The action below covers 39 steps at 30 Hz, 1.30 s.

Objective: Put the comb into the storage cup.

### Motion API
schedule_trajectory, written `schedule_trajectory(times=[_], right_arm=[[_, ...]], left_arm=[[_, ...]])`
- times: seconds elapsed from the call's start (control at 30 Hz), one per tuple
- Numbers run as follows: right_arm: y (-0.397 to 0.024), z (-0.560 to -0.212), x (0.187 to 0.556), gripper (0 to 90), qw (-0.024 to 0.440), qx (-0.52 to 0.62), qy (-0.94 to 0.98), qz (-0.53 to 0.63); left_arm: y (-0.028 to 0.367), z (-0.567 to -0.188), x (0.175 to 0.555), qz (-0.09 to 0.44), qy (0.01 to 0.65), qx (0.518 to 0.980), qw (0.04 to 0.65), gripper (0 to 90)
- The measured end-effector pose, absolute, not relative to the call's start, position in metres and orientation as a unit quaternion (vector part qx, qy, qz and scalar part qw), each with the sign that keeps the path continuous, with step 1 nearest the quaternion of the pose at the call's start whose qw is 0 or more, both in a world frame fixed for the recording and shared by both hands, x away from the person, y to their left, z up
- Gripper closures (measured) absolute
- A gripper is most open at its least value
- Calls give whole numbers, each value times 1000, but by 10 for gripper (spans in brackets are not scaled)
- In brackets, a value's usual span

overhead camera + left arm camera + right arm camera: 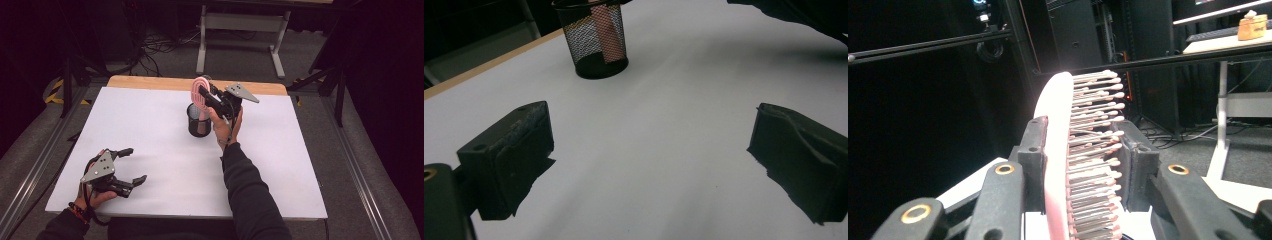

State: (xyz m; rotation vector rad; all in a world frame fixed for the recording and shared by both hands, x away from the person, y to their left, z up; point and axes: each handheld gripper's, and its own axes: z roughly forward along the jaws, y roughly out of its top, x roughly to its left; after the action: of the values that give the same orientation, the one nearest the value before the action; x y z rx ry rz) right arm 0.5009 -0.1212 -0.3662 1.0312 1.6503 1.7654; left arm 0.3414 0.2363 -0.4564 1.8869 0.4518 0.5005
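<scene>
Right gripper view: pink hairbrush (1058, 150) clamped between fingers (1034, 160); left gripper (129, 165) wide.

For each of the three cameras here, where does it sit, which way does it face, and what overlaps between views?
High view: above the person's side, facing forward and down on the white table; both forearms, left gripper and right gripper show.
Left gripper view: rides that gripper, facing across the table past its open jaws.
Right gripper view: faces the dark room; right gripper is shut on the pink bristled hairbrush.
Shared: high and left gripper views both show the black mesh cup.
</scene>
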Motion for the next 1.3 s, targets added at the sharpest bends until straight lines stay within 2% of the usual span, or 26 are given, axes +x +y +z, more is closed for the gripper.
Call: schedule_trajectory(times=[1.3], right_arm=[[-124, -383, 506, 600, 280, 419, 635, 586]], left_arm=[[237, -454, 342, 215, 189, 792, 539, 48]])
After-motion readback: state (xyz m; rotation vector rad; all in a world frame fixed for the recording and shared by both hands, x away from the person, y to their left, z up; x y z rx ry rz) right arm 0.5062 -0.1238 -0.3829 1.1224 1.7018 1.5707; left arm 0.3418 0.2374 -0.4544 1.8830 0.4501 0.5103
